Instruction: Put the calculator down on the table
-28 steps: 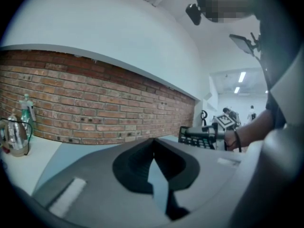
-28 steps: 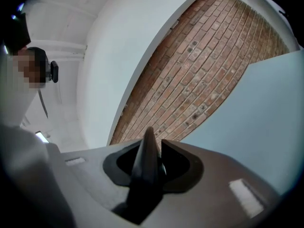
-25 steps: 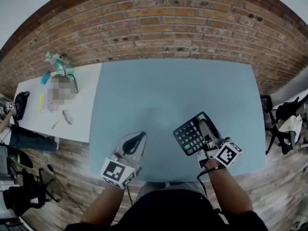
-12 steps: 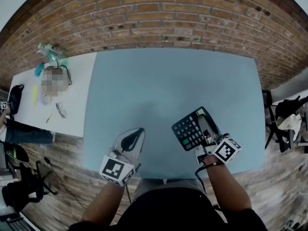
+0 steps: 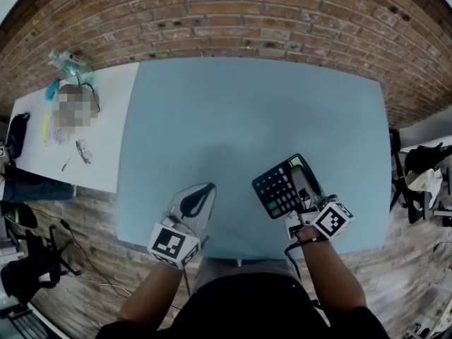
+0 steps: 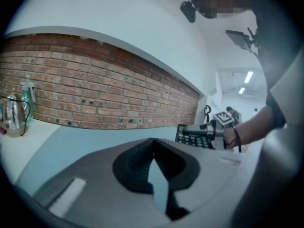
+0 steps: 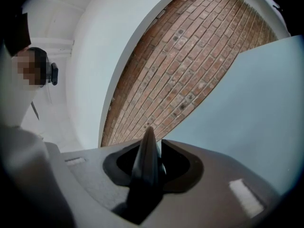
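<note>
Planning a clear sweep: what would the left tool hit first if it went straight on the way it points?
Nothing stands in its line: the left tool faces bare blue table, then probably the brick wall. The calculator is off to its right.

The right gripper (image 5: 300,171) hides part of the calculator (image 5: 275,189), seen edge-on in its own view. Clutter (image 5: 83,151) on the side table (image 5: 106,119) is too small to tell.

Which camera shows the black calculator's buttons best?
The head view: the black rectangular calculator shows its keys clearly, held in the right gripper. The left gripper view shows it small and side-on; the right gripper view only its dark edge.
</note>
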